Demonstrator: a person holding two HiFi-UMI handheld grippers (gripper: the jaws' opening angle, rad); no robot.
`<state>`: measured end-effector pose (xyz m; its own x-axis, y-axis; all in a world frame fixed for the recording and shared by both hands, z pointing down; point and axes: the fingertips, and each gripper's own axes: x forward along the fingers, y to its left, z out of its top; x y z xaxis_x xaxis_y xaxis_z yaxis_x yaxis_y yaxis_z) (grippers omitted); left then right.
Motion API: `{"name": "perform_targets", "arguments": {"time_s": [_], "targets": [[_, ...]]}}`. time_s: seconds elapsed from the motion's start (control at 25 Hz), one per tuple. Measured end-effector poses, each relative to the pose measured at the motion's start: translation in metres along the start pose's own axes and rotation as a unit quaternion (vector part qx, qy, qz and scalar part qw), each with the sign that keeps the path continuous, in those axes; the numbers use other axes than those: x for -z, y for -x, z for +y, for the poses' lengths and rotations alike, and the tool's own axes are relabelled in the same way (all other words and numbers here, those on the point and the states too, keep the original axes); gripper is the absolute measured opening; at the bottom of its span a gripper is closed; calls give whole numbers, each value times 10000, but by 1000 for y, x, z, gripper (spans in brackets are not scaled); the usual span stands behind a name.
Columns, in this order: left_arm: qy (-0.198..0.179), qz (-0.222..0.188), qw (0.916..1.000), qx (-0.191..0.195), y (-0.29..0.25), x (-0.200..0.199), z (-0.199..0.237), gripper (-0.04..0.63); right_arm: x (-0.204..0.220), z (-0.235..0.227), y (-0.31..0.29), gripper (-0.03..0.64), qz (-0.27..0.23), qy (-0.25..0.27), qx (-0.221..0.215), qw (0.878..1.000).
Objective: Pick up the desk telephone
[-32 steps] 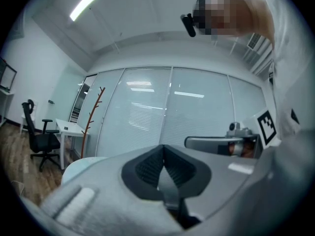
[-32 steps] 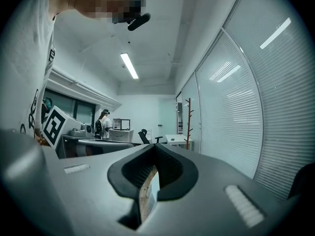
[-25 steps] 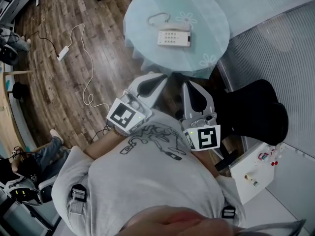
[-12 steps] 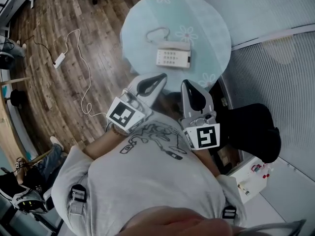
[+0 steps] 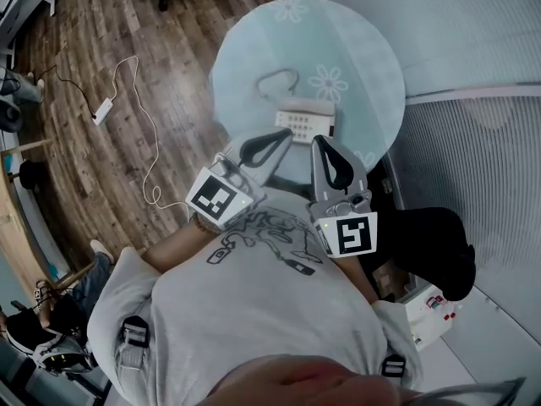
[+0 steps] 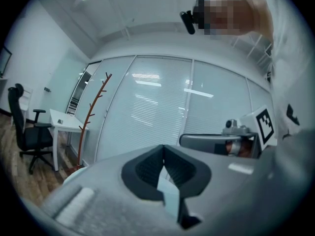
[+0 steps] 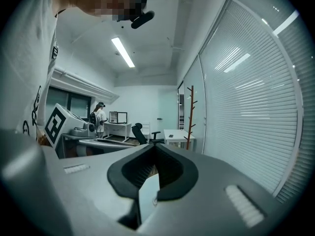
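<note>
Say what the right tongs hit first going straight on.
Probably the desk telephone, just ahead of the shut right tongs on the round table in the head view; height is unclear, so they could pass above it.

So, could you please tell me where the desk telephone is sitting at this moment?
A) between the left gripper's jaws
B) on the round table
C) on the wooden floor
B: the head view shows the desk telephone lying on the round table, held by neither gripper.

Desk telephone (image 5: 303, 117) motion-blurred, keypad too small to read, near corner hidden behind right gripper (image 5: 323, 145)
</note>
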<state>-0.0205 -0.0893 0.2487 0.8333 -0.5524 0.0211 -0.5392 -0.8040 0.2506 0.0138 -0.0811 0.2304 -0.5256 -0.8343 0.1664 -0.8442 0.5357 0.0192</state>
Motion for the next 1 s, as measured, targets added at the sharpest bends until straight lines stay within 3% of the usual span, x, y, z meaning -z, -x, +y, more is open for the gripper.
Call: {"name": "perform_targets", "arguments": {"time_s": [0.28,0.48,0.84,1.0], "targets": [[162,168,9996,-132,-16,-1,46,0,5,-20,-39,6,77,-202,27,9998],[277,137,9995,-88,-19,3,44,0,12,-19,-40,6,199,-219,12,9996],[508,457,9974,-206,-28,28,49,15,31,-30,-40,8,456,-210,0,9987],[688,575,9953,-368,-40,48,54,43,53,-46,-39,67,651,-311,-92,9973]]}}
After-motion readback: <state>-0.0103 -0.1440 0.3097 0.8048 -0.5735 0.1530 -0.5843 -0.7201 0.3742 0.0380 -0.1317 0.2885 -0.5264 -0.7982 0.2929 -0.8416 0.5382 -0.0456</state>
